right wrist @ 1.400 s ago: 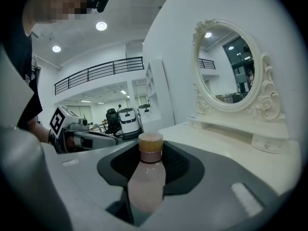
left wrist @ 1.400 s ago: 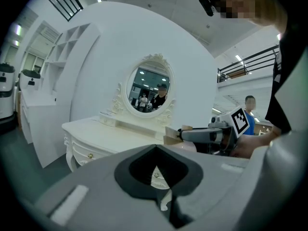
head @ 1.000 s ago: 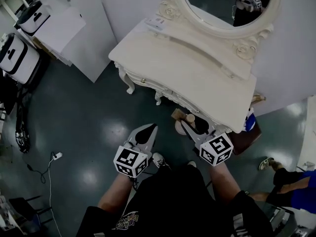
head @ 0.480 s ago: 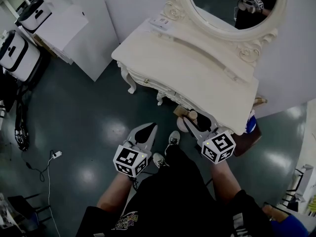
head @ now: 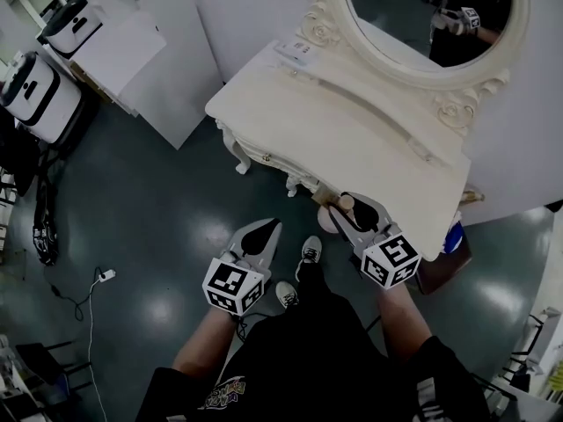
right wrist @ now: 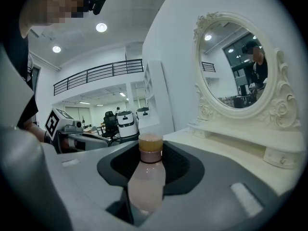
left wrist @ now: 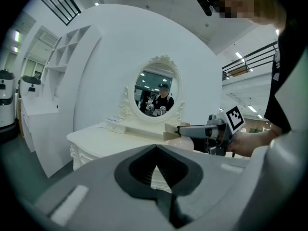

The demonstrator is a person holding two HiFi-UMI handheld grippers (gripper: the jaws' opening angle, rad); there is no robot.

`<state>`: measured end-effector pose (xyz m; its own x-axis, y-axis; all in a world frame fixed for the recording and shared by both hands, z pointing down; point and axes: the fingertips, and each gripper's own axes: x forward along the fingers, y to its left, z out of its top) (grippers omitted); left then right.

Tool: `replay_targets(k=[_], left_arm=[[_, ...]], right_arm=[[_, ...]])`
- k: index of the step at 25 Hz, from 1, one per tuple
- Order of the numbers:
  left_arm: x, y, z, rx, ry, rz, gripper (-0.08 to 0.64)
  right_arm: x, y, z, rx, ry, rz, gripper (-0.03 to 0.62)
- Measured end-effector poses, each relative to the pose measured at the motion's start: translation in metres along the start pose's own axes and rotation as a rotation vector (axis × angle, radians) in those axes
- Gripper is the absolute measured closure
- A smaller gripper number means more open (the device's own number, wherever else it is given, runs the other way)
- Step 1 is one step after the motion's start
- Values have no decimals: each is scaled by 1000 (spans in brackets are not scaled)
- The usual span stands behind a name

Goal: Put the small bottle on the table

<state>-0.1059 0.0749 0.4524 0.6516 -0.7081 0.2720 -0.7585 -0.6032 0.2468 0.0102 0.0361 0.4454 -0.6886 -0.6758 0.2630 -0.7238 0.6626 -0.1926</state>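
The small bottle (right wrist: pixel 147 177) has a pale pink body and a tan cap, and it stands upright between the jaws of my right gripper (right wrist: pixel 149 189), which is shut on it. In the head view the right gripper (head: pixel 356 214) holds the bottle (head: pixel 344 206) at the front edge of the cream dressing table (head: pixel 352 139), above the floor. My left gripper (head: pixel 257 238) hangs over the dark floor to the left of it, shut and empty. The left gripper view shows those shut jaws (left wrist: pixel 156 174), with the right gripper (left wrist: pixel 192 130) and the bottle (left wrist: pixel 180 142) beyond them.
An oval mirror (head: pixel 431 16) in a carved frame stands at the back of the table. A small white box (head: pixel 295 53) lies on the table's far left corner. White cabinets and black-and-white machines (head: pixel 35 95) stand at the left. A cable with a plug (head: pixel 104 276) lies on the floor.
The person has stepped toward the table. The right gripper with the bottle has moved up to the table's front edge. The left gripper has stayed in place.
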Motion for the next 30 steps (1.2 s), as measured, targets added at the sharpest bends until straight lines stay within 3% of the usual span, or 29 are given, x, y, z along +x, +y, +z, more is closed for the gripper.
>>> replay_targets(k=[30], left_arm=[[181, 42, 61, 36, 8, -102, 560]], right_arm=[[61, -161, 41, 9, 1, -49, 426]])
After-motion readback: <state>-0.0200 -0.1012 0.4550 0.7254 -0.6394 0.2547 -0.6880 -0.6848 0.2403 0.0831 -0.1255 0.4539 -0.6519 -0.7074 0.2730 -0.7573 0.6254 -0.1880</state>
